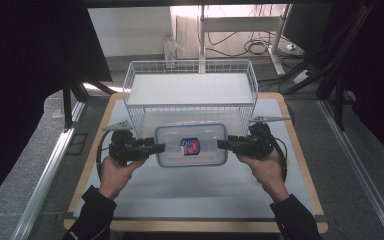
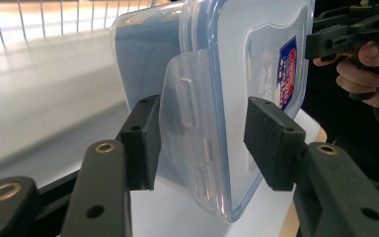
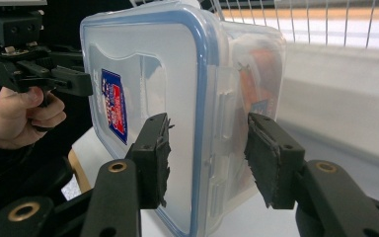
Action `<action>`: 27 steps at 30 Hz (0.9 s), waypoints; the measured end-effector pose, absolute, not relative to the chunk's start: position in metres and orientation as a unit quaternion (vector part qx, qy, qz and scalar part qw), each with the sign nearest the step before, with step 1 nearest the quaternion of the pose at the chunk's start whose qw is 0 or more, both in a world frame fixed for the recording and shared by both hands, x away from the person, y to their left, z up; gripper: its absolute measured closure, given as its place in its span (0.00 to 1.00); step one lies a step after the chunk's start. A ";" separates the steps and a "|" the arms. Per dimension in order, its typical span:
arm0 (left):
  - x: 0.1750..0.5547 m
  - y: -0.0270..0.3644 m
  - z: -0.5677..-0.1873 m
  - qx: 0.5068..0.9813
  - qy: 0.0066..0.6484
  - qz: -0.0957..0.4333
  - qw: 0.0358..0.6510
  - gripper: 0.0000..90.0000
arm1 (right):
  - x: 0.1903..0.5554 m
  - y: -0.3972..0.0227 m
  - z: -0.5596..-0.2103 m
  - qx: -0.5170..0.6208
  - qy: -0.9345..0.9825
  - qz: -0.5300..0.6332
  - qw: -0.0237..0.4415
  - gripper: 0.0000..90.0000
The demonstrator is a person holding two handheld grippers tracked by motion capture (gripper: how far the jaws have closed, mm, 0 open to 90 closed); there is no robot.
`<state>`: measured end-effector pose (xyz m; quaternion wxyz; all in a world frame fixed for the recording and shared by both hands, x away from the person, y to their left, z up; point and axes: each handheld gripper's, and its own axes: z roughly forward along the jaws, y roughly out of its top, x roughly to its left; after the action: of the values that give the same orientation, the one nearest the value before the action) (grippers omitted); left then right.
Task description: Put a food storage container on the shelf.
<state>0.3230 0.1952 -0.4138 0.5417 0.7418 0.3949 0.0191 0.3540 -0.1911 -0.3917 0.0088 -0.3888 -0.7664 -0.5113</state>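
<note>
Container [image 1: 191, 145]: clear plastic box with a blue-edged lid, side latches and a red-and-blue label on top.
Place: you hold it level above the counter [image 1: 190, 195], just near of the white wire basket [image 1: 190, 90].
Left claw [image 1: 159, 148]: you have it pinching the container's left end, across the latch.
Right claw [image 1: 223, 144]: pinching the right end the same way.

Clear glossy plastic container [image 1: 191, 145] with blue-rimmed lid, white wire metal basket [image 1: 190, 82], matt table [image 1: 190, 190] with wood edge
</note>
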 end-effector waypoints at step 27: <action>0.390 0.212 -0.319 0.735 0.386 0.037 0.556 0.55 | 0.412 -0.174 -0.304 -0.391 -0.741 -0.545 -0.019 0.58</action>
<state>0.3902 0.2125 -0.3191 0.5563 0.7349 0.3862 0.0366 0.4117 -0.1745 -0.3045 -0.0190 -0.3909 -0.7411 -0.5455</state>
